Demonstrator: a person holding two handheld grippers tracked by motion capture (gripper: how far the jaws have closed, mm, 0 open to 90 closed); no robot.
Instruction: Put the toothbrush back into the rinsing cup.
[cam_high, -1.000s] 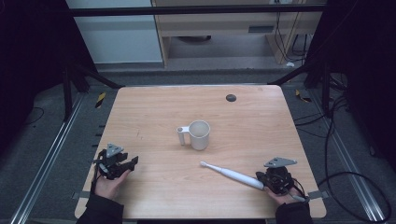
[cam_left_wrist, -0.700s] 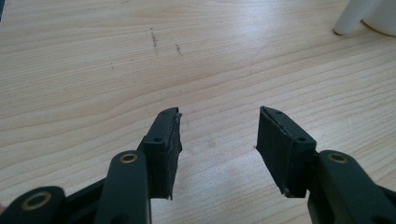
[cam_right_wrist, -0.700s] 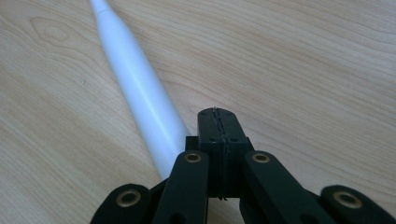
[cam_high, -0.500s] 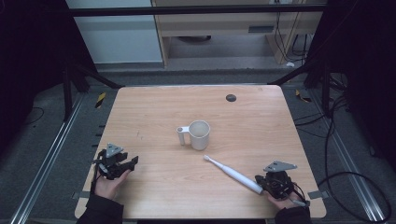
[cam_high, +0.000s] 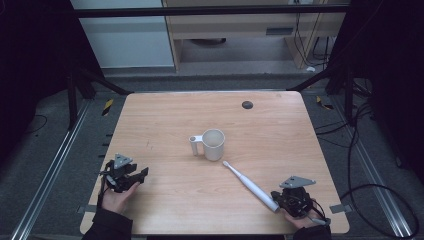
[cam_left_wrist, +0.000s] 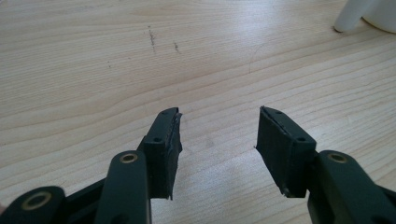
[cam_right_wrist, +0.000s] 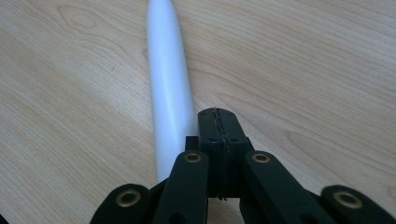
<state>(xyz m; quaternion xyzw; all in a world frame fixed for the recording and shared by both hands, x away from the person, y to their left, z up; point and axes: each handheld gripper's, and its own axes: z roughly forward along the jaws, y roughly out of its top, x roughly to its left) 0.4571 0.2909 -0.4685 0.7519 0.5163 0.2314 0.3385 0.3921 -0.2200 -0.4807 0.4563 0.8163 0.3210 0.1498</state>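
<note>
The pale wooden square table (cam_high: 165, 125) carried a white ceramic mug (cam_high: 212, 144) at its centre, handle toward the person's left, and a slim white electric toothbrush (cam_high: 248, 184) lying flat just in front of and to the right of the mug. Over the last second the toothbrush had swung round, its brush head drawing closer to the mug's base; that looked like nudging rather than a lift, so no grasp seemed to have been made yet. Its long axis ran diagonally, head toward the mug, butt beside the right gripper (cam_right_wrist: 218, 122), whose jaws were clenched together on nothing, the handle passing alongside them. The left gripper (cam_left_wrist: 218, 135) rested released, jaws apart, near the front-left edge.
</note>
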